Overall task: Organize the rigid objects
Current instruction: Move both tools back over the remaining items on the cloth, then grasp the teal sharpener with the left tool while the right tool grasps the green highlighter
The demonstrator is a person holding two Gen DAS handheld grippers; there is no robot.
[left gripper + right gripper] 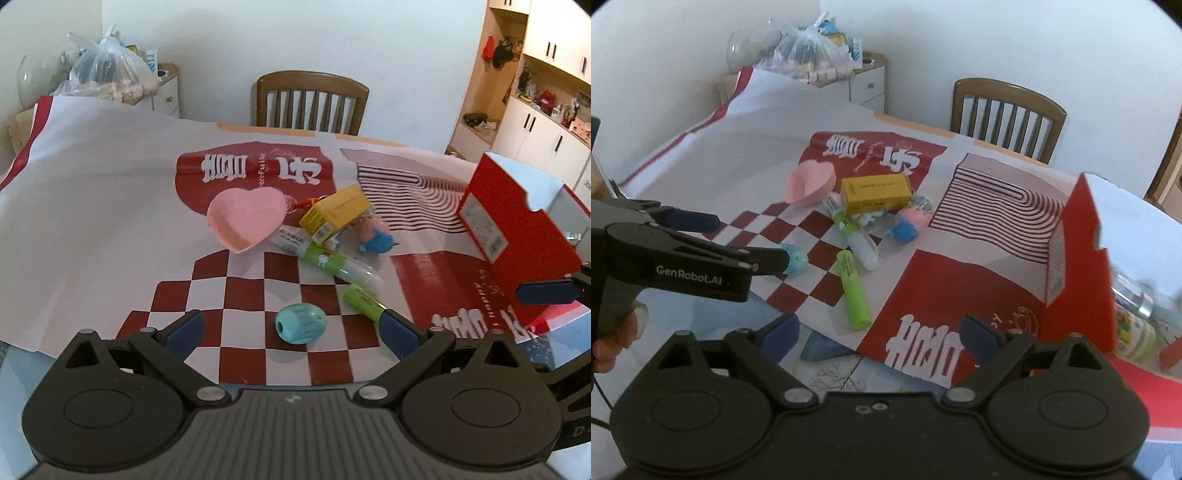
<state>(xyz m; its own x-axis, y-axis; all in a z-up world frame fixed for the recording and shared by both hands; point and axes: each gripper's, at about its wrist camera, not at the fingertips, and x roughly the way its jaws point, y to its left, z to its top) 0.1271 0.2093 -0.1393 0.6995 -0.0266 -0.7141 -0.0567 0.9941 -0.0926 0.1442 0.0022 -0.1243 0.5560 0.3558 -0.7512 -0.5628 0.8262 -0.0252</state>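
Teal sharpener (pixel 301 324) between jaws (open)

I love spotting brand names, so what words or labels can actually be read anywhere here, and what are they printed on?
"GenRobot.AI": white letters on the side of the left claw.
"I HAPPY": small white letters on the red printed table cover, partly hidden.
Large white Chinese characters on the same cover: seen upside down, not readable to me.
Labels on the yellow box, green highlighter and red carton: too small or blurred.

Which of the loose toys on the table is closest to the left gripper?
The teal egg-shaped toy, lying right before the open left gripper; the others sit farther back.
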